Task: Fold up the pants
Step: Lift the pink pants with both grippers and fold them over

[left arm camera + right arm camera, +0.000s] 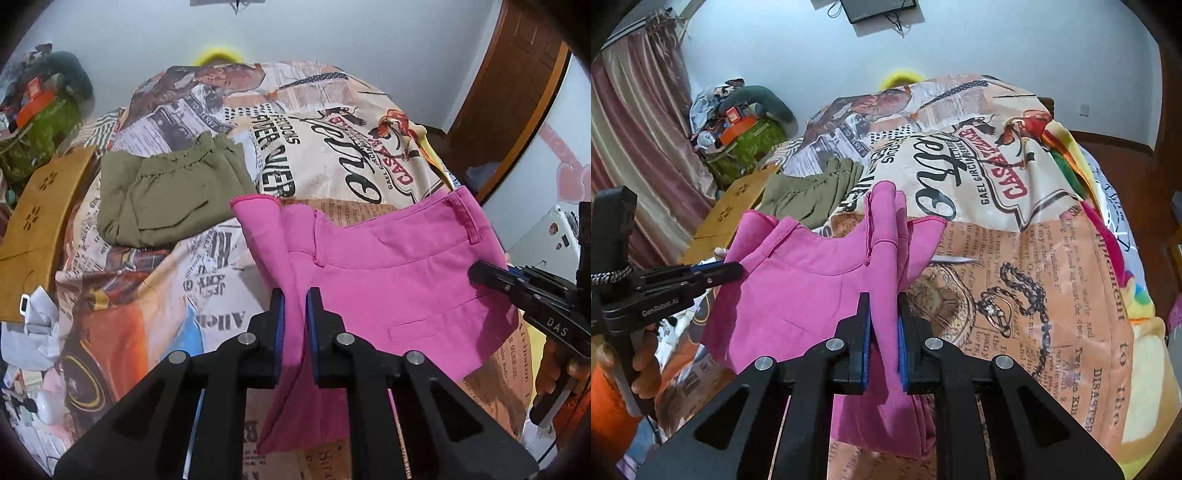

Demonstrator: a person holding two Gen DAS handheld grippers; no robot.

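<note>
Pink pants (399, 280) hang stretched between my two grippers above the bed. My left gripper (295, 295) is shut on one edge of the pink cloth. My right gripper (884, 299) is shut on the other side near the waistband, and shows at the right of the left wrist view (480, 273). The left gripper shows at the left of the right wrist view (738, 269). The pink pants (812, 288) sag between them, with folds standing up past the right fingers.
A bedspread with newspaper print (332, 147) covers the bed. Folded olive-green pants (166, 195) lie on it at the far left. A tan cardboard piece (33, 236) lies at the bed's left edge. Clutter (738, 129) is piled by the wall.
</note>
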